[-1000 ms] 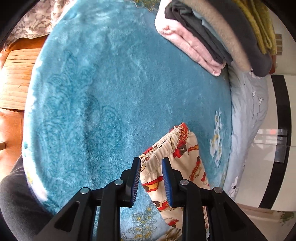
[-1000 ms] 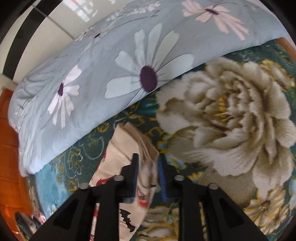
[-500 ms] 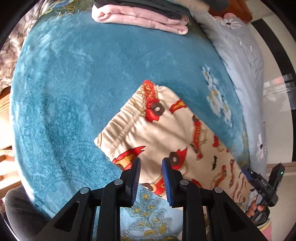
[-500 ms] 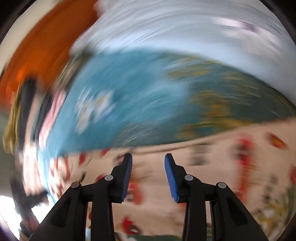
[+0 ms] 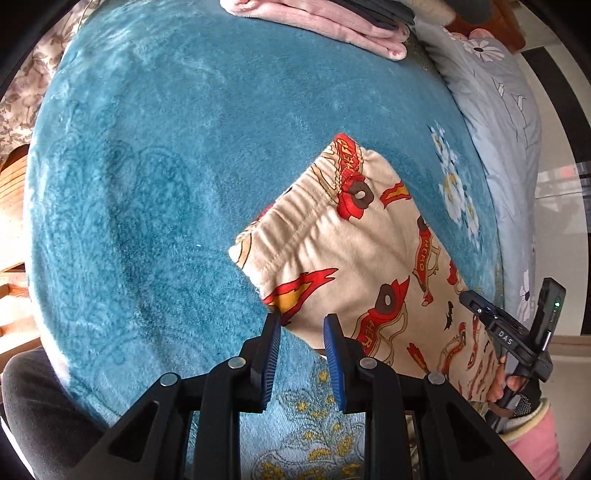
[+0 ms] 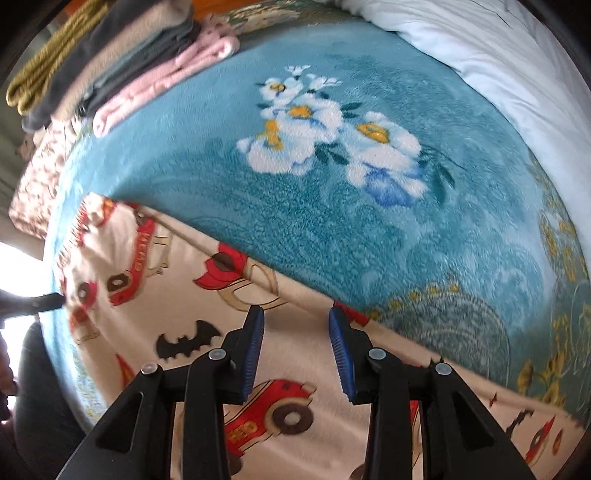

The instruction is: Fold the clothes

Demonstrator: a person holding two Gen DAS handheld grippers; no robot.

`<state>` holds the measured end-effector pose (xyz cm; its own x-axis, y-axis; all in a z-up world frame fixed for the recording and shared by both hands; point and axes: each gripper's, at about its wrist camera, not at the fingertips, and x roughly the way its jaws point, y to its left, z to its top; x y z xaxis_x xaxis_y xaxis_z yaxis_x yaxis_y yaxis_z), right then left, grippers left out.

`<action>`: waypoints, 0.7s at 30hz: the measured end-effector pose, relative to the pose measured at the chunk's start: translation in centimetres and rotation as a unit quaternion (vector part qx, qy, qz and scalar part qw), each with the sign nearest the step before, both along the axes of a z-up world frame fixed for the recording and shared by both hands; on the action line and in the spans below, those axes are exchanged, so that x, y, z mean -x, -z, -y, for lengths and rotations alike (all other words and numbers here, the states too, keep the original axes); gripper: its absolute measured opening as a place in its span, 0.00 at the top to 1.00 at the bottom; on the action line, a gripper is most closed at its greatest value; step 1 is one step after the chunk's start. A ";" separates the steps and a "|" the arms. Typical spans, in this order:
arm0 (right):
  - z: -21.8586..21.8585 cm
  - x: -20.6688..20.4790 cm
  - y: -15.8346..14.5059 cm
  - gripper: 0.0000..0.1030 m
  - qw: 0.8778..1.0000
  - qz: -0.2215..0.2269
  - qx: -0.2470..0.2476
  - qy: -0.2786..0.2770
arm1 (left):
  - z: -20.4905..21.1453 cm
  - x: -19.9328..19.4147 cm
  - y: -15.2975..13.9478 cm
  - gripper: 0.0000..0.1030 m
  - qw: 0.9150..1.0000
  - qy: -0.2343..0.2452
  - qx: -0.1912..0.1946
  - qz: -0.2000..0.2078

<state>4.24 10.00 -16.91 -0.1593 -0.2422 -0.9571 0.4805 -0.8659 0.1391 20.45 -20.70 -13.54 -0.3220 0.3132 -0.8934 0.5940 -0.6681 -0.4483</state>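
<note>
Cream pants (image 5: 351,258) printed with red cars lie spread flat on the teal blanket (image 5: 166,184), waistband toward the far left. My left gripper (image 5: 301,325) hovers open over the waistband's near corner, with blanket showing between its fingers. The right gripper (image 5: 509,332) shows at the right edge of the left wrist view, held by a hand in a pink sleeve. From its own camera, the right gripper (image 6: 295,325) stands open just above the pants (image 6: 184,295), near their far edge, with nothing between its fingers.
A stack of folded clothes (image 6: 129,55), pink at the bottom with grey, beige and mustard above, sits at the blanket's far end (image 5: 332,18). A pale flowered duvet (image 5: 498,110) runs along the right side (image 6: 480,48). A wooden bed edge (image 5: 14,184) lies to the left.
A second ago both grippers gripped the bunched pants. Now the pants lie spread flat, the right gripper has opened and swung over them, and the left hovers at the waistband corner.
</note>
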 end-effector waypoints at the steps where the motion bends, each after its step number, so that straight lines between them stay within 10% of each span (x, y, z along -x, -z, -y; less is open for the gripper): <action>1: 0.1 0.0 0.1 0.64 1.000 0.001 -0.004 -0.005 | -0.1 0.0 0.0 0.73 1.000 0.000 -0.001 -0.001; 7: -0.1 -0.4 -0.3 0.63 1.000 -0.005 -0.005 -0.029 | -0.9 1.0 -0.2 0.73 1.000 0.010 -0.005 -0.005; 21: -0.3 -1.9 -2.4 0.99 0.996 -0.057 -0.026 -0.066 | -0.8 1.4 -0.4 0.73 1.000 0.005 -0.014 -0.013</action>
